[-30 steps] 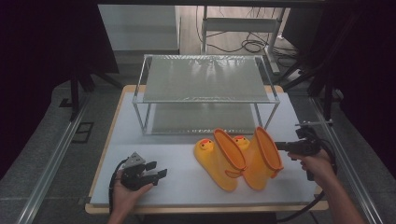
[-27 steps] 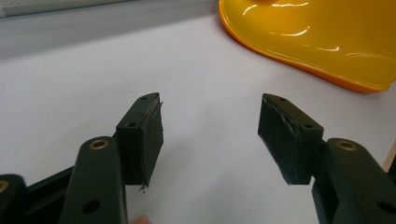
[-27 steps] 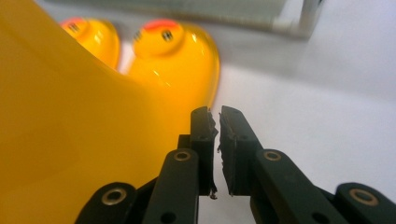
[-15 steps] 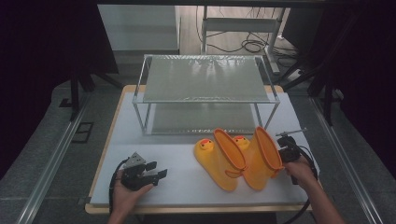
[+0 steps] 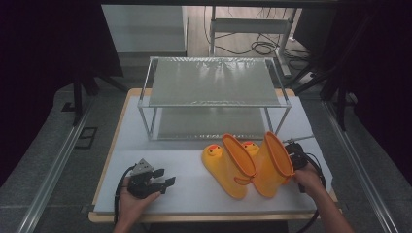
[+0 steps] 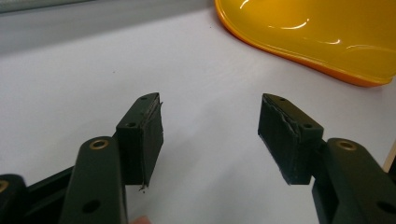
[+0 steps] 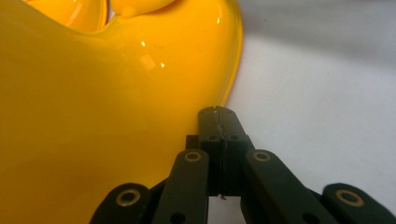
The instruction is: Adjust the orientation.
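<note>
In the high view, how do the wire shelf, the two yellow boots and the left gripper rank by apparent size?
1. Wire shelf
2. Right boot and left boot: they look alike, so no ranking
3. Left gripper

Glossy plastic boots [image 5: 252, 165], matt white tabletop [image 5: 189, 187]

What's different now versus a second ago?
The right gripper dropped from above the table to the right boot; its jaws have just been closing and now stand shut, nothing between them, against the boot's side. The left gripper, open, both boots and the rack stayed put.
</note>
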### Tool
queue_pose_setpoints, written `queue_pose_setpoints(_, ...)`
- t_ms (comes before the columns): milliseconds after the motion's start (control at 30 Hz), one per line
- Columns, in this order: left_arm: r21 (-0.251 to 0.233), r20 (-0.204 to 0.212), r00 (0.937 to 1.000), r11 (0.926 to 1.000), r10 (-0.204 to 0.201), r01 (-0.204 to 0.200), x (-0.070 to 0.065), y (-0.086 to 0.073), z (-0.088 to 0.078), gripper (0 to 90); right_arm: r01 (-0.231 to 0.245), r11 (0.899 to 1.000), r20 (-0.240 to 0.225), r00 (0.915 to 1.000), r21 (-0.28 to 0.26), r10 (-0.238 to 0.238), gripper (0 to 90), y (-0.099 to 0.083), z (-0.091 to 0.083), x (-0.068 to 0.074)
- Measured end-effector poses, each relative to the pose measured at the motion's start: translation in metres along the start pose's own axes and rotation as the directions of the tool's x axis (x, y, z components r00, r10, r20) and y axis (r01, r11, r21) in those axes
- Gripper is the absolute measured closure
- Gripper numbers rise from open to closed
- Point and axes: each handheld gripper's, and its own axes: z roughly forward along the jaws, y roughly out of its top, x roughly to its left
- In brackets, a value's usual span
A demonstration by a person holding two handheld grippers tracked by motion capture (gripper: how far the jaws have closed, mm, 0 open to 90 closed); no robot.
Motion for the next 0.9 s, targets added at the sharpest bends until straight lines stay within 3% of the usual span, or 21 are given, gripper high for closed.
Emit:
queue_pose_setpoints(400,-0.003,0.001,1.0000,1.0000,0.002,-0.002,0.001,0.000,-0.001,40.0,0.034,0.999,-0.053,0.9980,-0.014,-0.035,89.2,0.015,0.019,0.006)
queue_pose_setpoints(533,-0.004,-0.001,1.0000,1.0000,0.000,0.000,0.001,0.000,-0.002,40.0,0.021,1.000,-0.055,0.9982,-0.015,-0.022,88.9,0.016,0.020,0.004)
queue_pose_setpoints(667,-0.008,-0.002,1.0000,1.0000,-0.002,0.002,0.002,-0.001,-0.003,40.1,0.012,0.999,-0.024,0.9996,-0.048,-0.013,88.9,0.006,0.004,0.000)
queue_pose_setpoints(733,-0.011,0.000,1.0000,0.9999,-0.004,0.004,0.003,0.000,-0.004,40.1,0.014,0.998,0.004,0.9999,-0.060,-0.013,88.9,-0.006,-0.010,-0.003)
queue_pose_setpoints(900,-0.010,-0.002,1.0000,0.9999,-0.007,0.007,0.002,0.000,-0.003,40.1,-0.012,0.995,0.019,0.9997,-0.099,0.014,88.3,-0.040,-0.042,-0.010)
